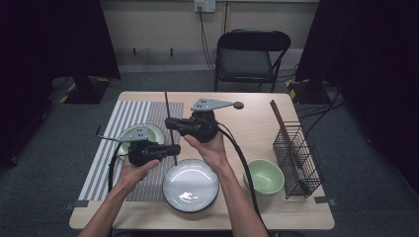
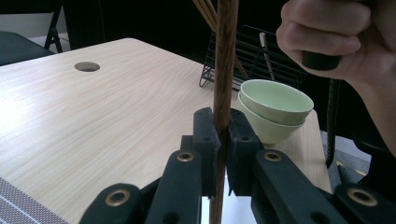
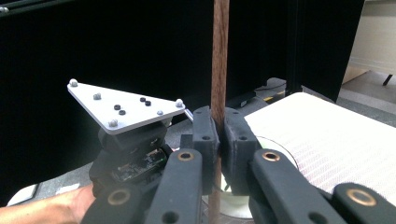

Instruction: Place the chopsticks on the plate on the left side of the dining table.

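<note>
A long brown wooden chopstick [image 1: 168,111] stands nearly upright above the table, held at two heights. My left gripper [image 1: 176,148] is shut on its lower part; in the left gripper view the jaws [image 2: 223,135] pinch the chopstick [image 2: 224,70]. My right gripper [image 1: 170,123] is shut on it higher up; in the right gripper view its pads [image 3: 219,135] clamp the chopstick [image 3: 219,60]. The left gripper's grey plate [image 3: 122,107] shows beside it.
A white plate with a dark rim [image 1: 190,203] lies near the front edge. A green bowl [image 1: 263,177] stands right of it, beside a wire rack [image 1: 296,158] holding more chopsticks [image 1: 282,126]. A green plate [image 1: 154,131] rests on a striped mat [image 1: 121,123]. A chair [image 1: 252,54] stands behind the table.
</note>
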